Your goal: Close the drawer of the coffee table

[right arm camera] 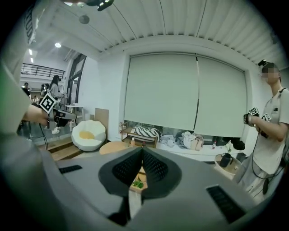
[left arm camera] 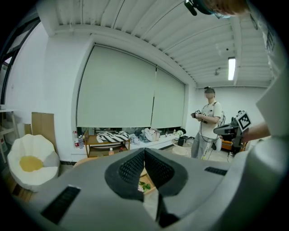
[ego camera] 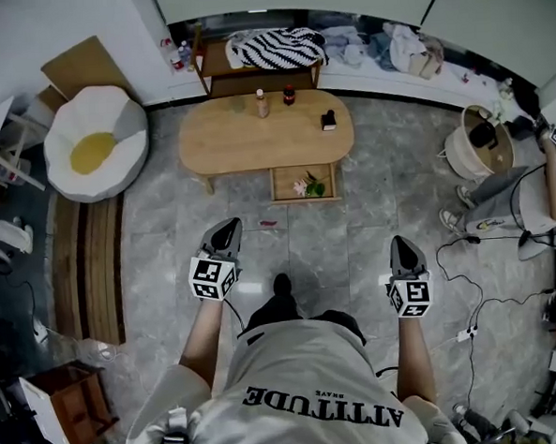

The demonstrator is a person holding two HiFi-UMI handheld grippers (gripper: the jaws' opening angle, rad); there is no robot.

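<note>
A: Drawer [ego camera: 303,181]?
B: Pulled out, near side of the coffee table [ego camera: 245,139], well ahead of you.
A: Left gripper [ego camera: 226,231], right gripper [ego camera: 404,248]?
B: Both pinched closed, empty. Approach step; next, you push its front.

Tan coffee table [ego camera: 254,138], white-and-yellow chair [ego camera: 95,143], black-and-white striped cloth [ego camera: 275,48].

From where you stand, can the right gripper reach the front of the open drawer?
Probably not yet. The right gripper, jaws shut, is well short of the drawer, with floor between them. Nothing seems to stand in the way, so a step forward should do it.
</note>
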